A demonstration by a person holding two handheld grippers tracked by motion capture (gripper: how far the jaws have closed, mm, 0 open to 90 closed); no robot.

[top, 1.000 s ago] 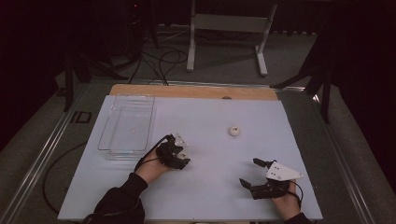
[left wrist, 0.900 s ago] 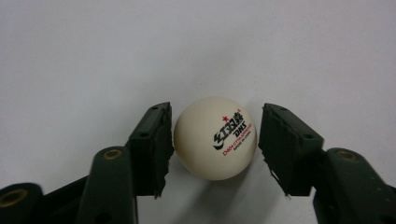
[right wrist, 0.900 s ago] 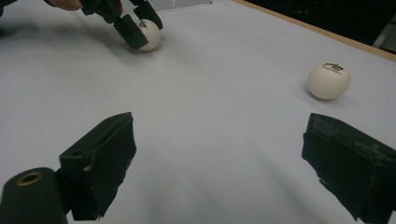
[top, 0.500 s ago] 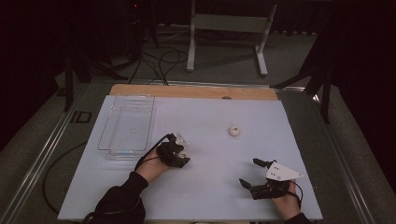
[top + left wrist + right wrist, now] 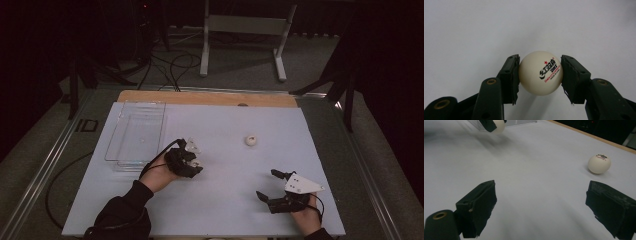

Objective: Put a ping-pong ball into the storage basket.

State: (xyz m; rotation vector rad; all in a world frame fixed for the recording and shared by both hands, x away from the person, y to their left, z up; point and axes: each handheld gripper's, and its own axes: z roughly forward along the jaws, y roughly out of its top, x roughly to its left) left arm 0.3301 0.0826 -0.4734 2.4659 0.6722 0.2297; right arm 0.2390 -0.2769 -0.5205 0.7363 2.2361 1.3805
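A white ping-pong ball (image 5: 540, 73) with a red star and black print sits between the pads of my left gripper (image 5: 540, 60), which is shut on it a little above the white table. From above, the left gripper (image 5: 189, 159) is left of centre, just right of the tray. A second white ball (image 5: 250, 140) lies loose on the table farther back and to the right. My right gripper (image 5: 267, 185) rests near the front right, open with nothing between its jaws. In the right gripper view, the right gripper (image 5: 541, 205) faces the loose ball (image 5: 599, 163), and the held ball (image 5: 498, 125) shows at the top left.
A clear plastic tray (image 5: 116, 134) stands at the back left of the white table (image 5: 225, 210). A wooden strip (image 5: 210, 98) runs along the table's far edge. Beyond it are a metal stand (image 5: 245, 30) and cables on the floor.
My left hand has shifted slightly up in the high view. The right hand and the loose ball have not moved.
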